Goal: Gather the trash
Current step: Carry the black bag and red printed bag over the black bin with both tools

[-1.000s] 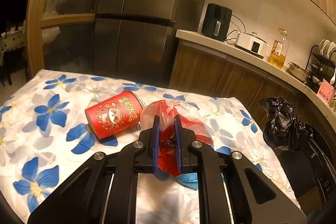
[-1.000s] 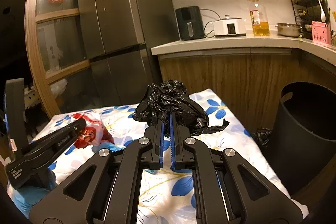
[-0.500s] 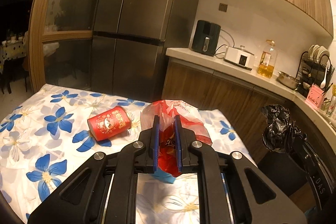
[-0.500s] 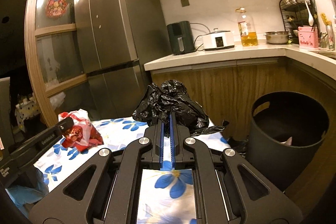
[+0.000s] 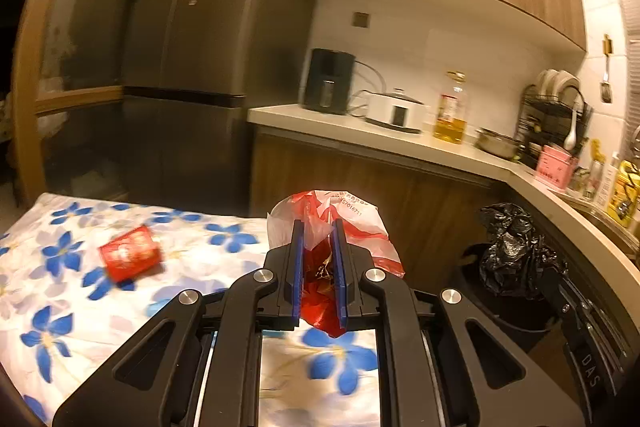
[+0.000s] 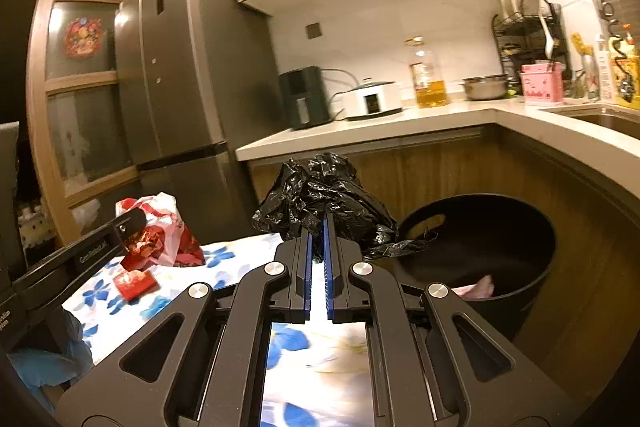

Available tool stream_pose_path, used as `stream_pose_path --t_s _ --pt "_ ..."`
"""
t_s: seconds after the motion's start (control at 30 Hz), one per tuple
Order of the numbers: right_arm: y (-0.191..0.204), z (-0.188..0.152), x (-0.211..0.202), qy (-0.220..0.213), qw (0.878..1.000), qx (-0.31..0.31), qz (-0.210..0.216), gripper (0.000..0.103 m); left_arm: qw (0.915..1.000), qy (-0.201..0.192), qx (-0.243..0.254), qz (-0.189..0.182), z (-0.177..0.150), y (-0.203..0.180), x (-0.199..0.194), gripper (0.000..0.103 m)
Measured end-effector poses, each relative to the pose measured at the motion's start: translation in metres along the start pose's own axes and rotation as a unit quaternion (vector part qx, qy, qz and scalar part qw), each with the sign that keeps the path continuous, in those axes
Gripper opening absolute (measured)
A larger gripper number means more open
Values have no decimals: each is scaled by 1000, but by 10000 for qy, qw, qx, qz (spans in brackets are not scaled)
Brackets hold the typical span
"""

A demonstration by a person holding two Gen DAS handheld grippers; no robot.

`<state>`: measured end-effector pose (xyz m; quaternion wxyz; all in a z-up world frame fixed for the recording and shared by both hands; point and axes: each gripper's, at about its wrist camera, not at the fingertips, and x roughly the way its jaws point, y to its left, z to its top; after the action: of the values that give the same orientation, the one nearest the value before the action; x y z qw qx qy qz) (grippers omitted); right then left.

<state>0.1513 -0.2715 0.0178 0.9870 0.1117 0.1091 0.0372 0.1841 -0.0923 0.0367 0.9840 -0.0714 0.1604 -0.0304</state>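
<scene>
Now both grippers have carried their loads up off the flowered table toward the black bin, which sits closer and more open-mouthed than a second ago, beside the table's far edge and under the counter. Right gripper is clamped on the crumpled black bag, near the bin rim; left gripper is clamped on the red-and-white plastic bag, above the table edge. Red can lies behind on the cloth, well apart.
</scene>
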Motion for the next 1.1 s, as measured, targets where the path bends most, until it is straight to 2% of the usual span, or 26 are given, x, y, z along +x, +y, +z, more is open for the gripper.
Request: stream_pose_path --t_s 0.2,0.43,0.67,1.1 --pt "-37 9 -10 -141 9992 63 -375 5 9986 37 245 -468 0 -48 11 13" --pt "-82 20 -15 -279 9961 166 -819 5 9930 136 491 -1065 -4 -108 29 13" --pt "-113 26 -10 -293 9939 265 -1032 5 9868 205 599 -1488 -6 -149 49 13" --pt "-133 36 9 -280 9935 274 -1073 5 9813 309 704 -1765 -10 -177 76 13"
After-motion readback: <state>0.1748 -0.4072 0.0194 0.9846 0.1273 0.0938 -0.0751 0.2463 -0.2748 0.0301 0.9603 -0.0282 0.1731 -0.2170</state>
